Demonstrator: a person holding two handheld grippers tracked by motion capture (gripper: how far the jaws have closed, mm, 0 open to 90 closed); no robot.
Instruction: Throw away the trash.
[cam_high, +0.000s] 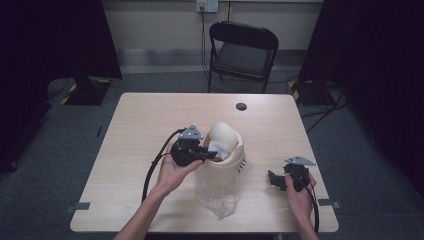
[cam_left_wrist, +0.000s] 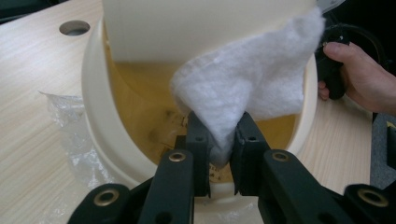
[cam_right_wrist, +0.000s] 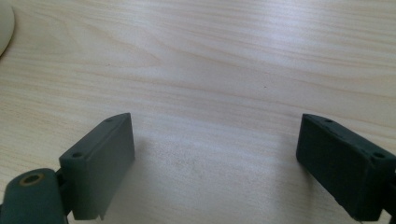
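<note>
A cream plastic bin (cam_high: 225, 167) with a swing lid (cam_high: 222, 134) stands at the table's middle, on a clear plastic bag (cam_high: 220, 200). My left gripper (cam_high: 209, 153) is at the bin's opening, shut on a white cloth (cam_high: 219, 146). In the left gripper view the cloth (cam_left_wrist: 252, 84) rises from between the jaws, over the bin's yellowish inside (cam_left_wrist: 144, 107) and against the lid (cam_left_wrist: 187, 28). My left gripper (cam_left_wrist: 223, 149) pinches its lower corner. My right gripper (cam_high: 275, 180) rests low at the table's right, open, with bare wood between its jaws (cam_right_wrist: 215, 163).
The wooden table (cam_high: 150, 120) has a cable hole (cam_high: 241, 106) at the far middle. A black folding chair (cam_high: 242, 52) stands behind it. The other hand with its gripper (cam_left_wrist: 334, 70) is seen past the bin. The bin's edge (cam_right_wrist: 4, 23) shows at far left.
</note>
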